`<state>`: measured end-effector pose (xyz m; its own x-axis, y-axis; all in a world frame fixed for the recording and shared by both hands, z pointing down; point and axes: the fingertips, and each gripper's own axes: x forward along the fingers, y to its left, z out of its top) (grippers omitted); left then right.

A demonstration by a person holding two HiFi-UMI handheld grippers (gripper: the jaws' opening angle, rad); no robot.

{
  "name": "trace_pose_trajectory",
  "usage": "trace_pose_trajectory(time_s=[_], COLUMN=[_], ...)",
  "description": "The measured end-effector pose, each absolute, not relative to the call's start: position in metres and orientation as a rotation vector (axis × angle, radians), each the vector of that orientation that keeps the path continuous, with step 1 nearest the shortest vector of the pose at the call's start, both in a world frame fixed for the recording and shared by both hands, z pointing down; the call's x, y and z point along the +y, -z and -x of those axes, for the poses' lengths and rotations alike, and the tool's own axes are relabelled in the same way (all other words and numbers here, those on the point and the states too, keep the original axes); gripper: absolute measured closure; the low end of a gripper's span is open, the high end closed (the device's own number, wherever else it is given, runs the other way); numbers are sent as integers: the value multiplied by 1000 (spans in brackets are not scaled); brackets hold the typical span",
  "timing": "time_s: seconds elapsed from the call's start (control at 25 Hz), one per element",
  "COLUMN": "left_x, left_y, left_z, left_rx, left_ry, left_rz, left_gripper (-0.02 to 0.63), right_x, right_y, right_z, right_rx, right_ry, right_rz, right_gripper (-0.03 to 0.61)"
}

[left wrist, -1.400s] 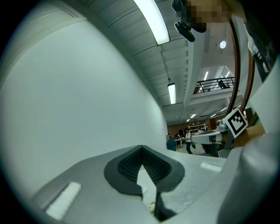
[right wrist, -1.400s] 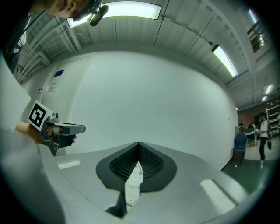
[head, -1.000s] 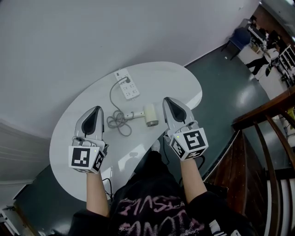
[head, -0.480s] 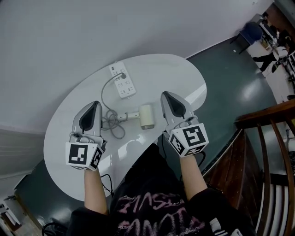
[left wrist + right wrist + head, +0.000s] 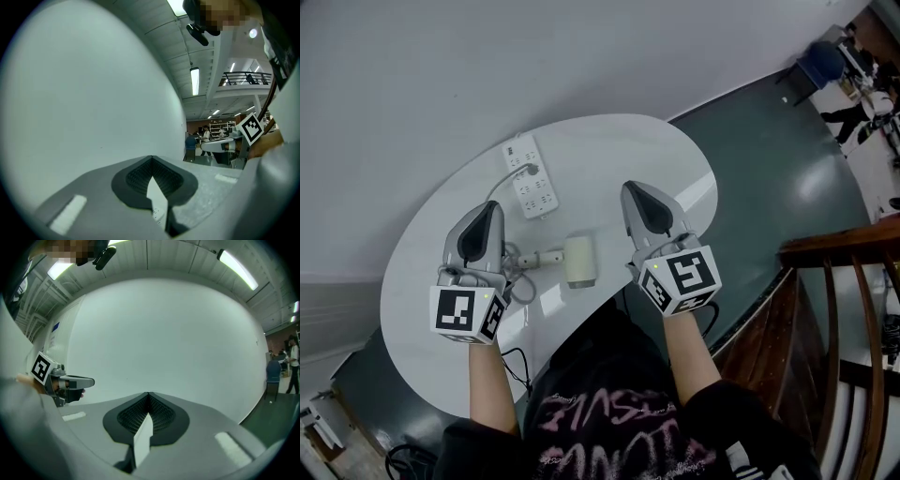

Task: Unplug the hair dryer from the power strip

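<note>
"On the white table, where does the hair dryer lie?"

"Between the tongs, its cord running to the power strip beyond, plug apparently in. Left gripper and right gripper are closed, empty, held clear; judged staged for approach"

Head view: even, soft light w/ a cool grey cast, a bit dim. Pale glare patches on the glossy counter & a sheen on the dark floor, only faint shadows under things. Both gripper views: strong fisheye bend, black corners, ceiling strip lights blown out bright.
</note>
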<state>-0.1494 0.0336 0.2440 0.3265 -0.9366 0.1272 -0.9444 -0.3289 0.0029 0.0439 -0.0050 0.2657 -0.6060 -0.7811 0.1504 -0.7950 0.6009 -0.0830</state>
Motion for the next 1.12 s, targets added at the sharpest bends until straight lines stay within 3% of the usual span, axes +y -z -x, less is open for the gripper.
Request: trace_pose_trajectory(time_s=[1.12], left_x=[-55], left_y=[-239], left_z=[110], left_rx=[-1912], left_ry=[-413], left_rz=[-2422], left_gripper=[613], right_x=[-111], right_y=[-292], right_z=[-44], right_rx=[-2900], right_ry=[-393], right_rz=[-1090], right_gripper=[568])
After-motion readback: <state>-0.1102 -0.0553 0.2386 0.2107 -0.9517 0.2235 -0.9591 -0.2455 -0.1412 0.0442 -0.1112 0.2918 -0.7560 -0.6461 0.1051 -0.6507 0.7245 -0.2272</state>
